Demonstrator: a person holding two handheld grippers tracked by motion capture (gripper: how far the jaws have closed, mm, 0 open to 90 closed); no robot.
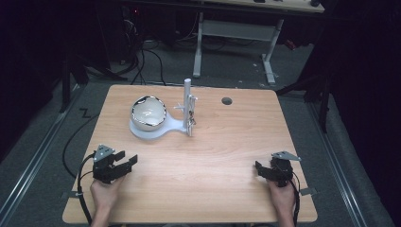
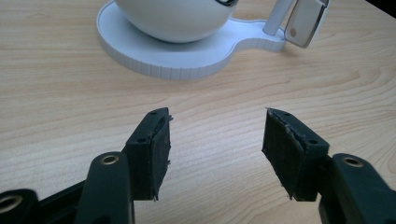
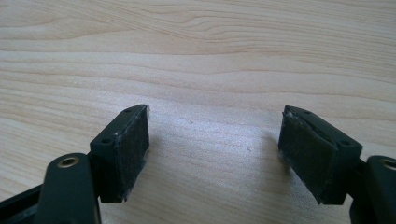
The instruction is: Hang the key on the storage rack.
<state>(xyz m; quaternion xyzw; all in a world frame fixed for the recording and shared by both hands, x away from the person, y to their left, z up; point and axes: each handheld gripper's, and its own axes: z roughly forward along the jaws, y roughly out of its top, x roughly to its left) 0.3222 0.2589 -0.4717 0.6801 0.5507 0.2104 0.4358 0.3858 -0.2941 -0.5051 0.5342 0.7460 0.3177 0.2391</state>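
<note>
Bowl (image 1: pixel 148 113), white and glossy, sits on white stand base (image 1: pixel 142 131).

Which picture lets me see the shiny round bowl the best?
The high view: the bowl shows whole there, rim and inside, on its white stand. The left gripper view shows just its white underside, cut off at the top.
</note>
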